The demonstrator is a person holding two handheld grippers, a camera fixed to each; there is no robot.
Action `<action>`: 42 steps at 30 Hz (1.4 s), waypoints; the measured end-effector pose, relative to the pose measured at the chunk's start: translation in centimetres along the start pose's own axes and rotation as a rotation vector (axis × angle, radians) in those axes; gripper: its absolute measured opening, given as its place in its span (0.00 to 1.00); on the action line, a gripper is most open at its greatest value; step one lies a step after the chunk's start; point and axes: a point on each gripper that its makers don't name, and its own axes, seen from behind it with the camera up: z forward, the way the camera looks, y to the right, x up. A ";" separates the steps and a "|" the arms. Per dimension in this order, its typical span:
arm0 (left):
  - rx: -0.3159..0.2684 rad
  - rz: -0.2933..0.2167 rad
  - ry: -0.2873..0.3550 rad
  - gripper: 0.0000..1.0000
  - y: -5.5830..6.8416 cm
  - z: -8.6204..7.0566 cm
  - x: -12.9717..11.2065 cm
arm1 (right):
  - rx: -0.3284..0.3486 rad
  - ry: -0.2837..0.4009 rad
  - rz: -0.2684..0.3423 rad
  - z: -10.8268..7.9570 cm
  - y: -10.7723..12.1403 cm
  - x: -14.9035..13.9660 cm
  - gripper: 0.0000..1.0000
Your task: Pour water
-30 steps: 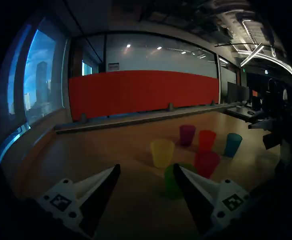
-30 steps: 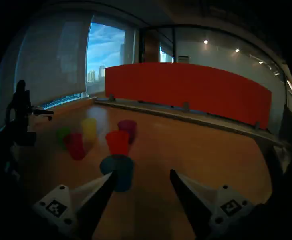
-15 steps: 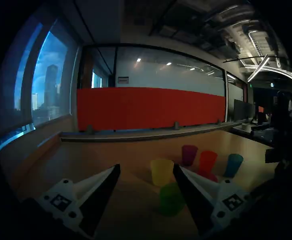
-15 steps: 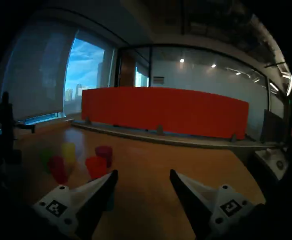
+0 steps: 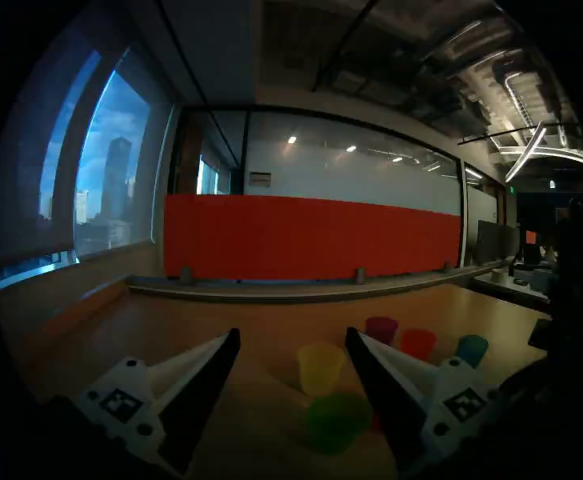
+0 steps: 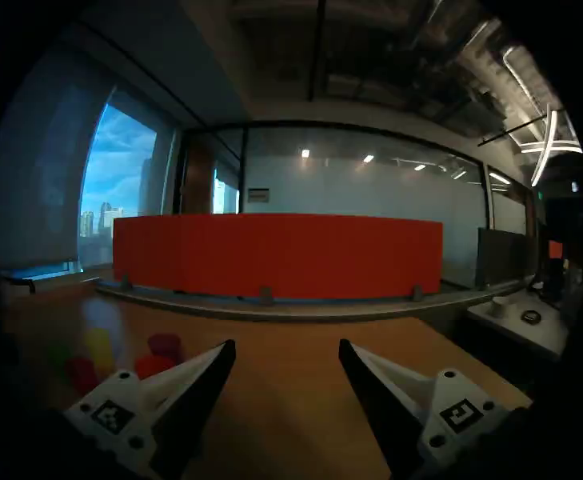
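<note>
**Cups (image 5: 381, 328), coloured, one cluster on desk; both grippers empty**

Item 1. Left gripper (image 5: 291, 332): jaws spread wide, nothing between them, held above the desk (image 5: 171, 320). Low in the left gripper view, from left to right, stood a yellow cup (image 5: 321, 368), a green cup (image 5: 337, 420) nearest the camera, a purple cup (image 5: 381, 328), an orange cup (image 5: 418, 342) and a teal cup (image 5: 472, 349). All were upright and close together. Contents could not be told.

Item 2. Right gripper (image 6: 287, 344): jaws likewise released and bare, pointed past the cluster towards the red partition (image 6: 275, 256). The cups sat off to its left.

Hazards, as judged. The cups were crowded, so wide jaws closing on one could knock its neighbour over. Light plastic could tip or slip under a squeeze. In the dim light the water level was hard to read, so a pour could overshoot and wet the desk.
</note>
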 end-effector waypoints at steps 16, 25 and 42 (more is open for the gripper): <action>0.058 0.004 0.041 0.98 -0.1 0.6 1.0 | -0.078 0.055 0.028 -0.3 0.7 0.8 1.00; 0.077 0.000 0.068 0.98 -0.2 0.3 1.7 | -0.099 0.056 0.027 -0.2 1.6 1.0 1.00; 0.155 0.043 0.078 0.98 -1.1 0.2 -1.2 | -0.151 0.051 0.020 -0.3 3.7 1.7 1.00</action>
